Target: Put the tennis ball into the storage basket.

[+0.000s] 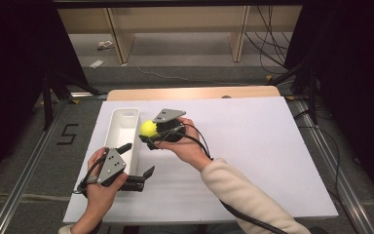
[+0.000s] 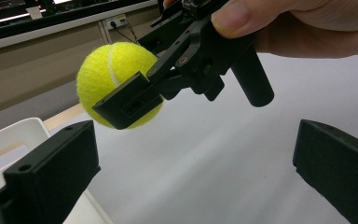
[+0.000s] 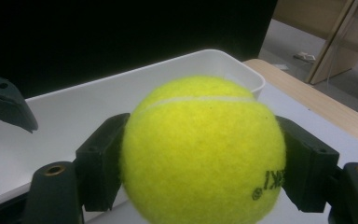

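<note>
On the far left I have my left gripper low over the white table, its jaws spread wide with nothing between them; one jaw tip sits at the near end of the white bin, the other out over bare table. In the left gripper view those two black jaws stand well apart at the bottom corners, framing the scene ahead. Just right of that, the long white bin lies lengthwise away from me, near the table's left edge. At its right rim I hold the yellow tennis ball in my right gripper, both jaws clamped on the ball's sides and lifted off the table. From the right gripper view, the ball sits pinched between the pads, with the bin's open interior directly behind it.
</note>
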### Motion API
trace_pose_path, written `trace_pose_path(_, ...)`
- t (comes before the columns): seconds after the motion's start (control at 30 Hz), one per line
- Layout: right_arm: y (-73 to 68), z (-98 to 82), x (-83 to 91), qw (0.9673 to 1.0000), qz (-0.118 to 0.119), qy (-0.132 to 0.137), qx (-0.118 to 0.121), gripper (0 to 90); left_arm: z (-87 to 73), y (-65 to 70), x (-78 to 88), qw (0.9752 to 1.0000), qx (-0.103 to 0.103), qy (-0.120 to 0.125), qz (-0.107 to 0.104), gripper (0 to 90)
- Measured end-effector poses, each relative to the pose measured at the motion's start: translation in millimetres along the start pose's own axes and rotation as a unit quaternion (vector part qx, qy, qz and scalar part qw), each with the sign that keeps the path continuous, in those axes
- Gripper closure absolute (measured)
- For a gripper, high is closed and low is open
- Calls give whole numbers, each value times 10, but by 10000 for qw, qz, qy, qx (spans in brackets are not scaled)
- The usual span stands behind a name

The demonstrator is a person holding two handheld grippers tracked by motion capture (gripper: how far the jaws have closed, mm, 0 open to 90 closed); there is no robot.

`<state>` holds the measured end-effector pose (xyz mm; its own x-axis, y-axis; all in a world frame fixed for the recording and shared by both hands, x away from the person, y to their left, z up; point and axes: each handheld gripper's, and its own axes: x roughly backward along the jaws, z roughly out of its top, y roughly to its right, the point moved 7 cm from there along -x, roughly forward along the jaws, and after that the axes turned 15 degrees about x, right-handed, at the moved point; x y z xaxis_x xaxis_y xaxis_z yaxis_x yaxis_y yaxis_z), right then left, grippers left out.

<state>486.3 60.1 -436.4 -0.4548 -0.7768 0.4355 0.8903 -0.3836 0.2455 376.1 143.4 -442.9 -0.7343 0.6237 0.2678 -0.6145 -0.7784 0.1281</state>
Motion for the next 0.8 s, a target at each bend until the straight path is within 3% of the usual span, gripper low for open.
trace_pose_path(0.27,39,22,-11,9999,-55,57,-77,267,4,-3,3,10000,17,20,20,0)
trace_pose_path(0.8,6,90,-90,10000,7,24,21,266,9,-3,6,10000,5,30,16,0)
